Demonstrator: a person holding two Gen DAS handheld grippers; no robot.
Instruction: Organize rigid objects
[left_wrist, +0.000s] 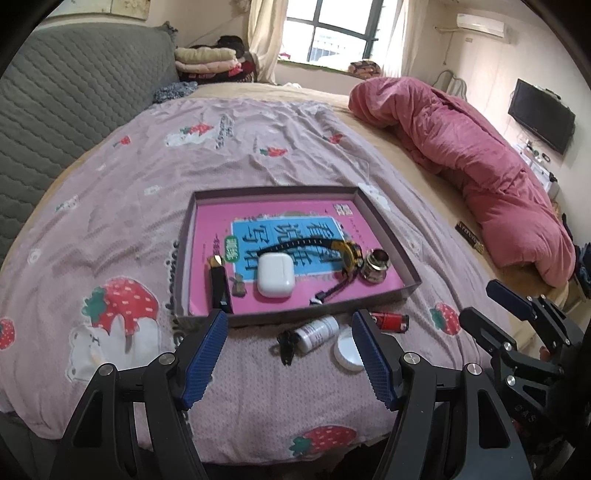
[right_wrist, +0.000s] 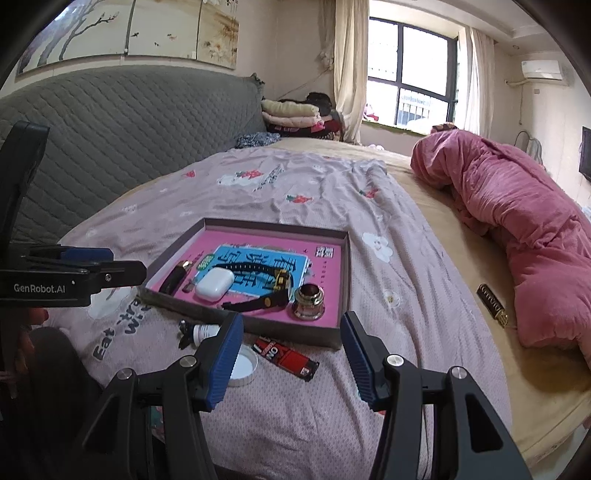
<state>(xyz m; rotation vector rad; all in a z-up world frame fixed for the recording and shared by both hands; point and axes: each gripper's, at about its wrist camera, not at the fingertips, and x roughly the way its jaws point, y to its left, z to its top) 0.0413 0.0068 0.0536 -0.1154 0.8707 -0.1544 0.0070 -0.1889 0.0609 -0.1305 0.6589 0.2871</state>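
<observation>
**Technician A:** Currently, how much has been sorted?

**Technician B:** Five items are seen inside the shallow box (left_wrist: 402, 236) at frame centre: a white earbud case (left_wrist: 273, 275), a wristwatch (left_wrist: 351, 253), a brass fitting (left_wrist: 376, 265), a black lipstick tube (left_wrist: 219, 282) and a small unidentified piece.

**Technician A:** And what is left?

**Technician B:** Three items lie on the blanket (left_wrist: 258, 155) just below the box's near wall: a small white bottle (left_wrist: 318, 332), its white cap (left_wrist: 347, 351) and a red lighter (left_wrist: 389, 320). The left gripper (left_wrist: 286, 362) and right gripper (right_wrist: 291, 363) are both held wide apart, empty.
</observation>
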